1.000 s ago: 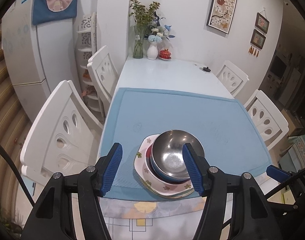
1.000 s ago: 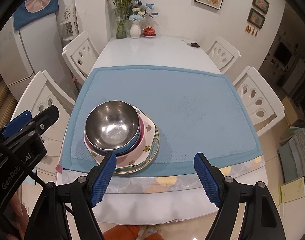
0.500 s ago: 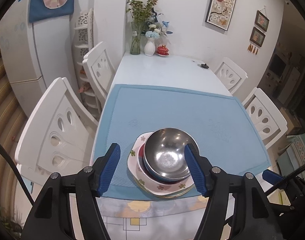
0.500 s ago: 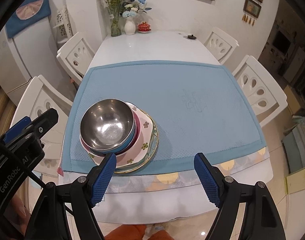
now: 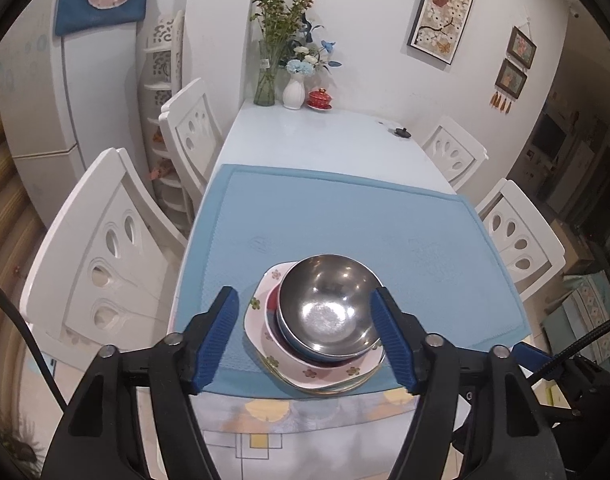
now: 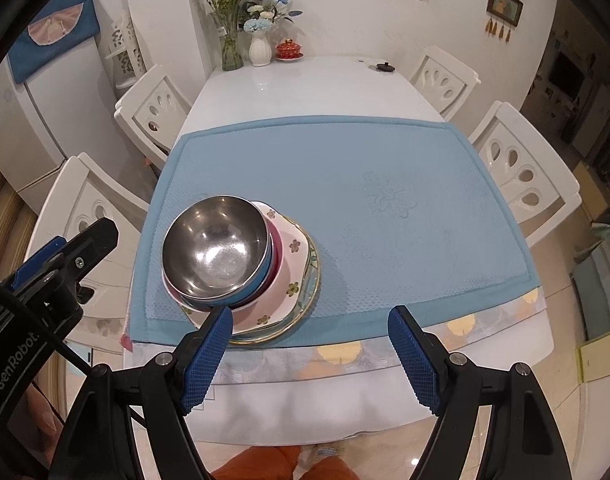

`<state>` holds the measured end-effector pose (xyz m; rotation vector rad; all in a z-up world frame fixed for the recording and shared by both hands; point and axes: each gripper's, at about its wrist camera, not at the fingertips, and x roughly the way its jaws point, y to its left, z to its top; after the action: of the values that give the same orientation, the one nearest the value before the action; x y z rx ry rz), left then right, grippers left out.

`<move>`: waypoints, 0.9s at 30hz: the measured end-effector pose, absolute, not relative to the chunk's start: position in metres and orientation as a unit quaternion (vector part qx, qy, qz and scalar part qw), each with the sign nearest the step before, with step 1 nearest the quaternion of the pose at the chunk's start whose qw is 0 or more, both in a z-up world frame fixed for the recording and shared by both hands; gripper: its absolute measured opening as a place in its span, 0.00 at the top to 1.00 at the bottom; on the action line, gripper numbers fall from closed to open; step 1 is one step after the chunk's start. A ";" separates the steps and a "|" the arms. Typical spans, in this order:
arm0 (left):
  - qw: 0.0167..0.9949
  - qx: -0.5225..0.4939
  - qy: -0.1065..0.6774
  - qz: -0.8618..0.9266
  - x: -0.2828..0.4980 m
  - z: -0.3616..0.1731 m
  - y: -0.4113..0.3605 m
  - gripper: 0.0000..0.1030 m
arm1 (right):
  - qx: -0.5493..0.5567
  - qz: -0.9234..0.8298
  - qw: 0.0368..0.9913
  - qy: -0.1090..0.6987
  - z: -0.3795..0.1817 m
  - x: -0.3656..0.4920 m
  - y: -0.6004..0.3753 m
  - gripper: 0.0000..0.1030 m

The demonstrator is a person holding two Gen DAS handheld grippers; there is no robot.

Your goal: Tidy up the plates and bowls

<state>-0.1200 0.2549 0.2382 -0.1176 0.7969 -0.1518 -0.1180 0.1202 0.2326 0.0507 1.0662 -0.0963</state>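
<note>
The left gripper [image 5: 303, 334] is being held above the near edge of the table [image 5: 317, 132], its jaws having just been opening; they are now being kept apart, with the pads clear of everything. Framed between its blue fingers [image 5: 216, 336], but lower down and untouched, the stack of dishes is being seen: a steel bowl [image 5: 329, 306] is being carried in a blue bowl [image 5: 305, 350], which is nested in a red bowl [image 5: 271, 312], all resting on a pink floral plate [image 5: 325, 372] over a gold-rimmed plate [image 6: 311, 276].

The right gripper [image 6: 311, 358] is being held beside the left one, its jaws being kept wide apart with nothing between the pads. The stack is lying just ahead of its left finger [image 6: 207, 354] and to that side; the gap between the fingers is being filled only by the blue mat [image 6: 385, 208] and the patterned cloth edge [image 6: 345, 354].

Beyond both tools, the mat is being shown covering the near half of the table. Farther ahead, at the far end against the wall, a glass vase of greenery [image 5: 267, 76], a white vase of flowers [image 5: 293, 88] and a red lidded cup [image 5: 320, 99] are standing together. White chairs [image 5: 105, 248] are being seen along both sides.
</note>
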 end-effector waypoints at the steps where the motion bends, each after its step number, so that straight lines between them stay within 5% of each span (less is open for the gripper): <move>1: 0.918 -0.057 0.386 -0.072 -0.120 0.238 0.256 0.29 | 0.025 -0.046 0.860 0.508 0.233 -0.118 0.120 0.24; 27: 0.921 -0.060 0.379 -0.064 -0.124 0.240 0.252 0.26 | 0.016 -0.040 0.857 0.513 0.234 -0.119 0.115 0.24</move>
<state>-0.1243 0.2521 0.2404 -0.1232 0.7778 -0.1321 -0.1190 0.1148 0.2336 0.0327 1.0782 -0.0834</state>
